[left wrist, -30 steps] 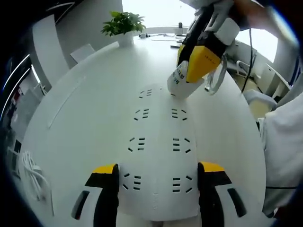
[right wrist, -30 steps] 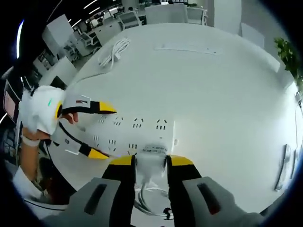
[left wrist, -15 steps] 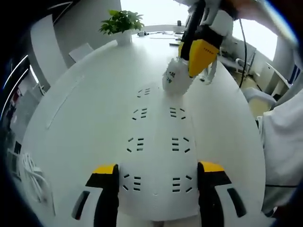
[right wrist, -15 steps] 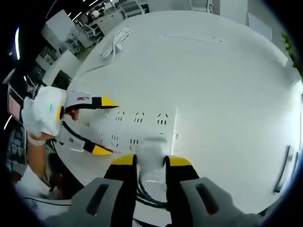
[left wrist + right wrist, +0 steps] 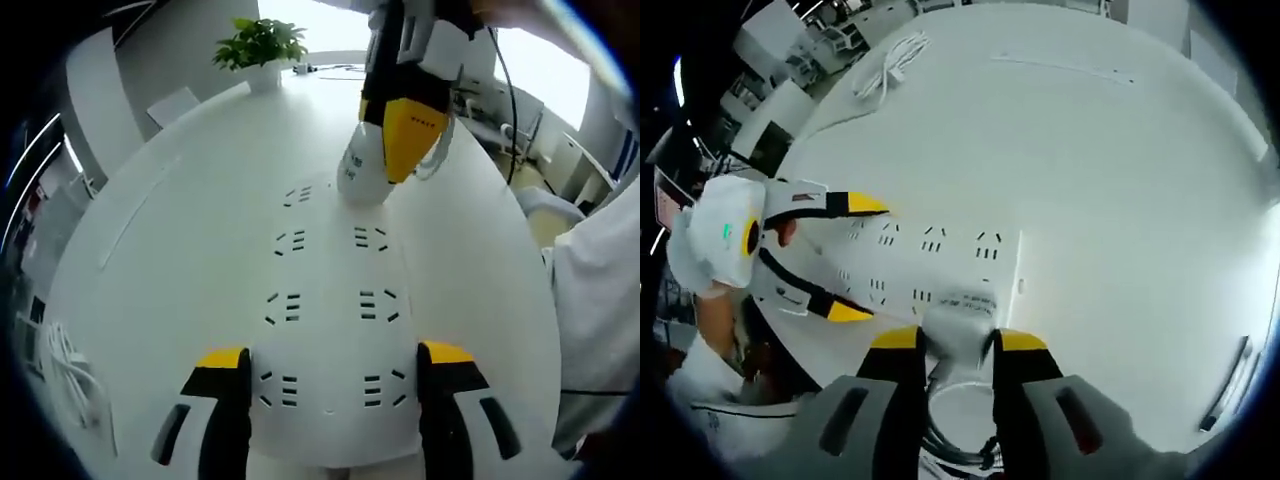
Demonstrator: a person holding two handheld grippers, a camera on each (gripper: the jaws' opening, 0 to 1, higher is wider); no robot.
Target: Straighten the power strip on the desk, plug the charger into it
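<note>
A white power strip (image 5: 330, 300) lies flat on the white desk (image 5: 200, 200) and runs away from me between my left gripper's (image 5: 335, 358) yellow-tipped jaws, which press on its two long sides at the near end. At its far end, my right gripper (image 5: 388, 150) is shut on a white charger (image 5: 358, 172), which is tilted down against the last sockets. In the right gripper view the charger (image 5: 958, 318) sits between my right gripper's (image 5: 958, 342) jaws, over the strip's (image 5: 940, 262) end. My left gripper (image 5: 860, 260) clamps the other end.
A potted plant (image 5: 262, 45) stands at the desk's far edge. A coiled white cable (image 5: 65, 365) (image 5: 890, 75) lies near the desk's rim. A long thin white bar (image 5: 135, 215) (image 5: 1060, 68) lies flat on the desk. A person's white sleeve (image 5: 600, 300) hangs at the right.
My right gripper has carried the charger left and down onto the far end of the power strip. My left gripper and the strip have stayed still.
</note>
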